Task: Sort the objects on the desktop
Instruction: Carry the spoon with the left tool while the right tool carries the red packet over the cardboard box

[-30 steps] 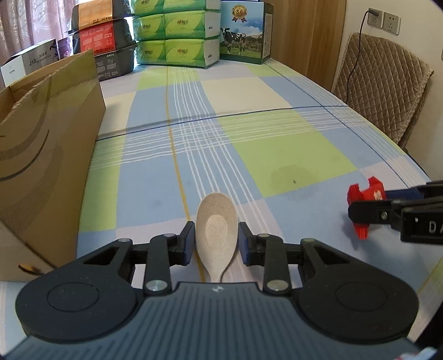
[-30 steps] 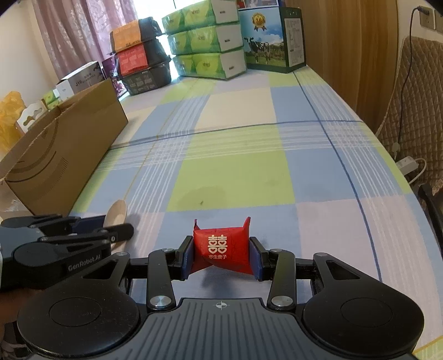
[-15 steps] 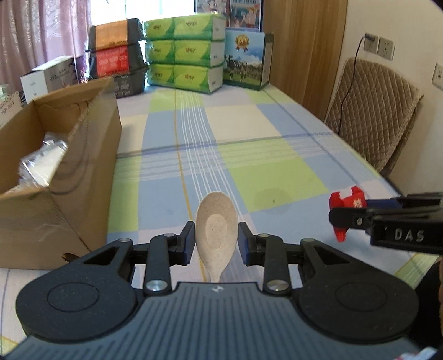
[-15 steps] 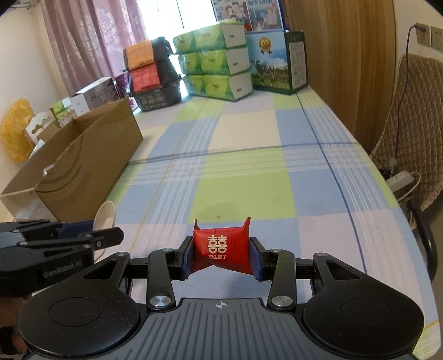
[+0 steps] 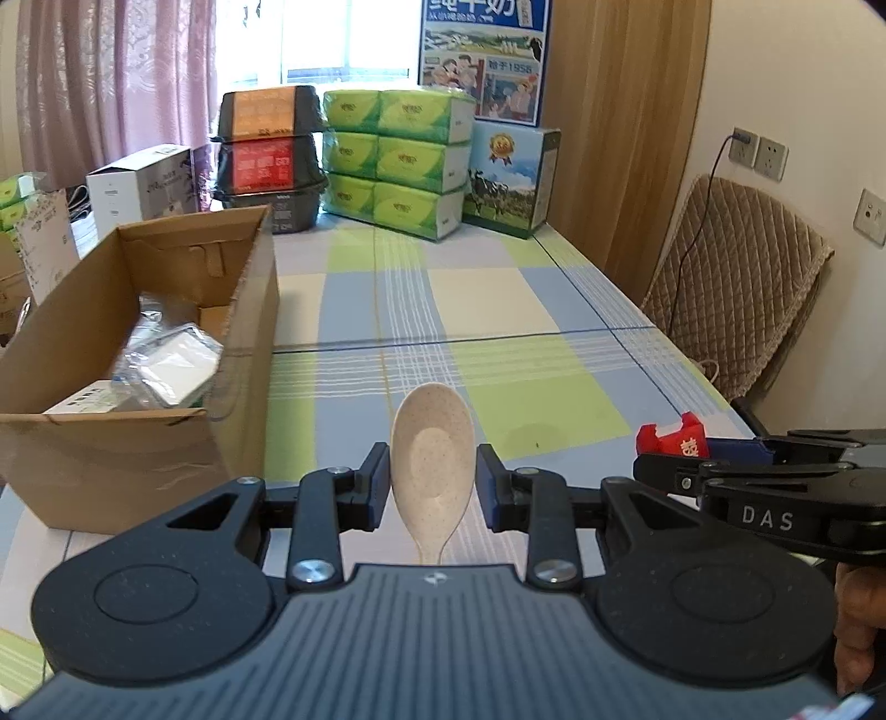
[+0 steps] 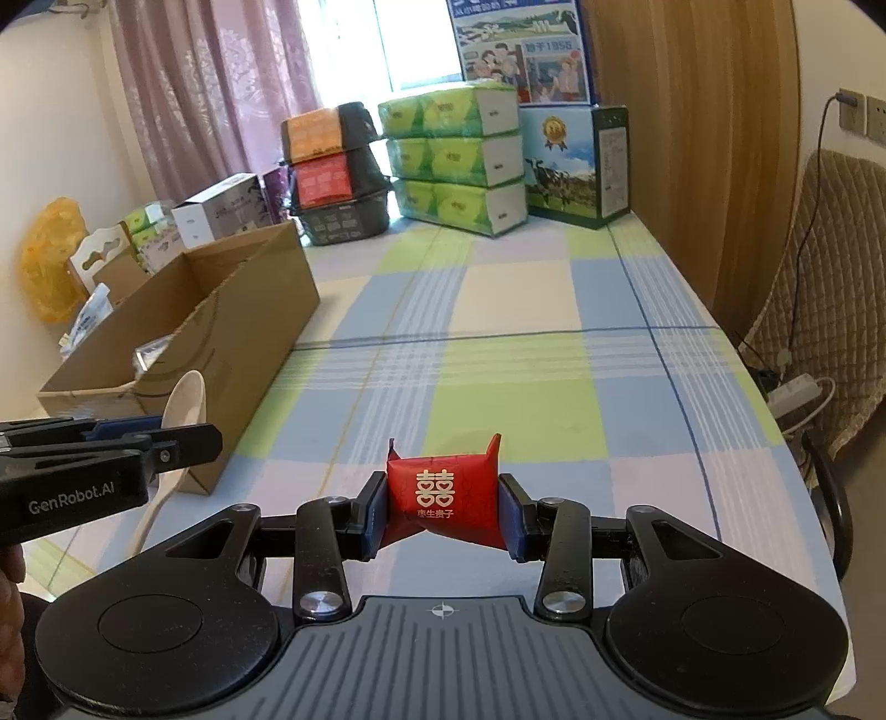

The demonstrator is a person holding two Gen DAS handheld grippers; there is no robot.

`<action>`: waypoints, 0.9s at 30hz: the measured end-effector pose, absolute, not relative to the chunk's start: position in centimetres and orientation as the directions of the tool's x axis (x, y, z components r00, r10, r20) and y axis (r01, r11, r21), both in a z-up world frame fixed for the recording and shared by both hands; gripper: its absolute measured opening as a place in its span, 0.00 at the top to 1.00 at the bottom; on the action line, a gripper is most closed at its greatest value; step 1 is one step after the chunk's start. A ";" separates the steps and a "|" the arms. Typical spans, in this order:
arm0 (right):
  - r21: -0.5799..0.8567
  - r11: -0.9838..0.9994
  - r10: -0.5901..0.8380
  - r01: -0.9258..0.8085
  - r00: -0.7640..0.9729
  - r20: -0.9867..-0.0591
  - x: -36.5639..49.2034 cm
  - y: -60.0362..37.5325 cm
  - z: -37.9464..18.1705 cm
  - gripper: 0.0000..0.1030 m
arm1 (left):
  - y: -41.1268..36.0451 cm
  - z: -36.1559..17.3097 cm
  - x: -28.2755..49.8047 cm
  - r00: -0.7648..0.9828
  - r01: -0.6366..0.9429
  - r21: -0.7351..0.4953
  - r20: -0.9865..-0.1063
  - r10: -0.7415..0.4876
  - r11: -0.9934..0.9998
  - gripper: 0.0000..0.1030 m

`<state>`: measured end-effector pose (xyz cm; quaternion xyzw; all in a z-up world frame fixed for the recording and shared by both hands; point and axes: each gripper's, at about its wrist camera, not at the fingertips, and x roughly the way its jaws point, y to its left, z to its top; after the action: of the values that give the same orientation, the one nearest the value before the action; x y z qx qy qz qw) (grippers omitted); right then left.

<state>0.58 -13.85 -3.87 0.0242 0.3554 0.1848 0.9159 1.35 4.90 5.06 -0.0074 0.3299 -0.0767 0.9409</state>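
Left hand-held gripper clamps a beige spoon, right hand-held gripper pinches a red candy packet. Cardboard box sits just left; tabletop ahead is open.

Light: bright daylight from the window at the far end, blown out to white
Shadows: soft and faint on the counter
Distortion: strong fisheye; the door frame bows, and the corners go black
Focus: mostly sharp, with slight softness in the plastic bags inside the box
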 end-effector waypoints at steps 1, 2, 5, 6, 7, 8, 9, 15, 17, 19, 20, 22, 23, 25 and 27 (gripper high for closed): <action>0.174 0.928 0.360 -0.328 0.679 -0.639 0.4 -13.6 -3.7 0.63 | 5.1 5.2 1.1 0.773 0.136 -0.065 -0.618 -0.147 0.989 0.74; 0.173 0.927 0.363 -0.333 0.679 -0.637 0.2 -13.4 -3.6 0.63 | 5.3 5.4 0.9 0.774 0.132 -0.066 -0.616 -0.144 0.989 0.74; 0.168 0.922 0.373 -0.350 0.677 -0.634 -0.2 -12.7 -3.3 0.63 | 5.9 6.0 0.3 0.780 0.119 -0.067 -0.611 -0.135 0.991 0.74; 0.165 0.920 0.375 -0.356 0.677 -0.633 -0.3 -12.5 -3.2 0.63 | 6.1 6.1 0.1 0.781 0.115 -0.067 -0.610 -0.132 0.991 0.74; 0.163 0.918 0.378 -0.361 0.676 -0.632 -0.4 -12.2 -3.1 0.63 | 6.4 6.3 -0.1 0.783 0.111 -0.065 -0.609 -0.127 0.992 0.74; 0.161 0.917 0.380 -0.365 0.676 -0.632 -0.5 -12.0 -3.0 0.63 | 6.6 6.4 -0.2 0.784 0.106 -0.066 -0.608 -0.124 0.992 0.74; 0.159 0.915 0.382 -0.370 0.675 -0.631 -0.5 -11.8 -2.9 0.63 | 7.0 6.6 -0.4 0.786 0.101 -0.066 -0.607 -0.120 0.993 0.74; 0.146 0.906 0.397 -0.398 0.671 -0.626 -0.8 -10.4 -2.3 0.63 | 8.7 7.4 -1.2 0.795 0.073 -0.067 -0.598 -0.099 0.995 0.74; 0.142 0.902 0.401 -0.408 0.671 -0.623 -0.9 -9.9 -2.1 0.63 | 9.2 7.6 -1.3 0.798 0.064 -0.069 -0.596 -0.093 0.996 0.74; 0.138 0.899 0.406 -0.416 0.671 -0.621 -1.0 -9.5 -1.9 0.63 | 9.8 7.9 -1.6 0.801 0.055 -0.069 -0.593 -0.086 0.996 0.74; 0.137 0.898 0.407 -0.419 0.671 -0.620 -0.9 -9.4 -1.8 0.63 | 10.1 8.0 -1.6 0.802 0.052 -0.069 -0.592 -0.083 0.996 0.74; 0.135 0.895 0.411 -0.425 0.670 -0.619 -0.9 -9.0 -1.7 0.63 | 10.5 8.2 -1.8 0.803 0.046 -0.068 -0.590 -0.077 0.997 0.74; 0.133 0.894 0.413 -0.428 0.669 -0.619 -1.0 -8.8 -1.7 0.63 | 10.7 8.3 -1.9 0.804 0.042 -0.067 -0.590 -0.074 0.997 0.74; 0.129 0.891 0.416 -0.436 0.667 -0.618 -1.0 -8.4 -1.6 0.63 | 11.2 8.4 -2.1 0.805 0.036 -0.068 -0.589 -0.069 0.997 0.74; 0.127 0.887 0.421 -0.444 0.664 -0.618 -1.1 -8.0 -1.5 0.63 | 11.7 8.6 -2.2 0.805 0.029 -0.066 -0.589 -0.063 0.997 0.74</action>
<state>-1.06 -8.02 -1.49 -0.0175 0.3343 0.2369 0.9120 -2.18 11.67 8.55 -0.0269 0.3110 -0.0243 0.9497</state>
